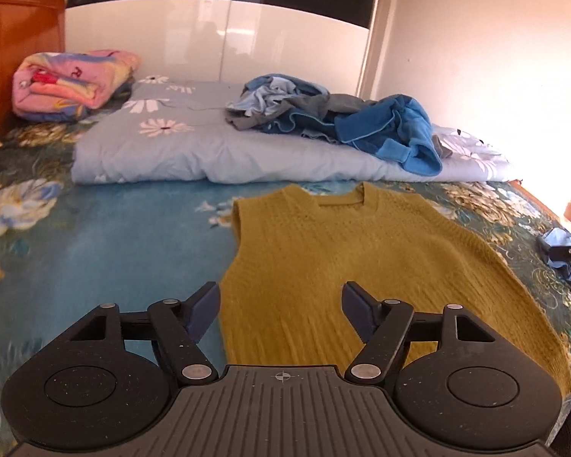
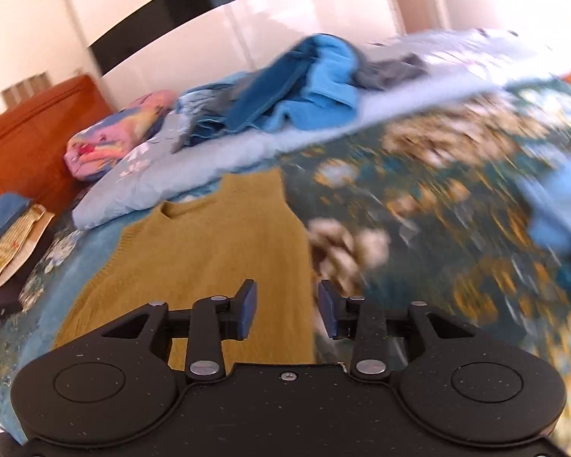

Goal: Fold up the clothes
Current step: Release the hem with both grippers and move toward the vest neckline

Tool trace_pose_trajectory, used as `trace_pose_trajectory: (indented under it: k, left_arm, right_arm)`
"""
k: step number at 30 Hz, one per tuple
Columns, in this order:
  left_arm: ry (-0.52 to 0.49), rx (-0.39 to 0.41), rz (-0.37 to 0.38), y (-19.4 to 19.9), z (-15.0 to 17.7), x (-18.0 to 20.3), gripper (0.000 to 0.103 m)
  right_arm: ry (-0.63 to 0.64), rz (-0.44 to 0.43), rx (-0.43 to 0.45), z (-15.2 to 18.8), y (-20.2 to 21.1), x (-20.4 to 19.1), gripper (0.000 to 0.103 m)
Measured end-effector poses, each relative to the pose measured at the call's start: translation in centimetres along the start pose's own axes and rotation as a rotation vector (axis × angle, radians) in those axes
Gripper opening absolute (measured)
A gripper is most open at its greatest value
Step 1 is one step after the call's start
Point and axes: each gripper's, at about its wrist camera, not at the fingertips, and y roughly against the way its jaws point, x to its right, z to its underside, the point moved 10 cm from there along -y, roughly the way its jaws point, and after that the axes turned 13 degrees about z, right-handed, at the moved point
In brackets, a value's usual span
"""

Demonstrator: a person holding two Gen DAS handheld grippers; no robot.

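Bedspread, teal-blue with a pale floral print, fills most of both views and serves as the landmark; right wrist view is motion-blurred on its right half. White glossy wardrobe with a black band stands behind the bedspread's far edge. Folded light-blue quilt with white daisy print lies across the far part of the bedspread. Mustard-yellow knitted sleeveless vest lies flat on the bedspread, near side of the quilt, neckline pointing toward the quilt, hem toward the cameras. Heap of unfolded blue and grey clothes sits on top of the quilt, toward its right end. Orange-brown padded headboard rises at the bedspread's left end. Folded pink patterned blanket rests by the quilt's left end, just in front of the headboard. Small stack of folded items, blue and yellow-striped, sits at the bedspread's left edge.

Left gripper, black with dark-blue pads, hovers over the vest's lower left part, jaws spread wide, holding nothing. Right gripper sits over the vest's right edge, jaws partly apart with a clear gap, nothing between them; contact with the fabric can't be told.
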Motion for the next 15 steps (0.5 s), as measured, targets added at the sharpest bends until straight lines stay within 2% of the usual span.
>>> trace_pose_trajectory:
  k: [4,6,8,12,15]
  left_arm:
    - [-0.029,-0.080,0.002,-6.2,-4.4,-2.5,0.068]
    - [-0.064,-0.134,-0.018,-9.4,-5.5,-3.9,0.068]
    - [-0.081,-0.180,-0.030,-12.7,-6.1,-5.4,0.068]
    - [-0.073,-0.230,0.010,-18.4,-6.6,-7.8,0.068]
    - [-0.100,-0.283,0.038,-21.8,-6.2,-8.8,0.068]
  right_arm:
    - [0.151,-0.030,-0.038,-4.9,-6.0,-4.1,0.040]
    - [0.221,-0.031,-0.059,-7.0,-9.2,-5.9,0.047]
    - [0.281,-0.030,-0.083,-8.7,-12.5,-7.4,0.047]
    - [0.325,-0.021,-0.149,-9.4,-19.2,-8.5,0.048]
    - [0.380,0.017,-0.180,-9.6,-23.6,-8.1,0.048]
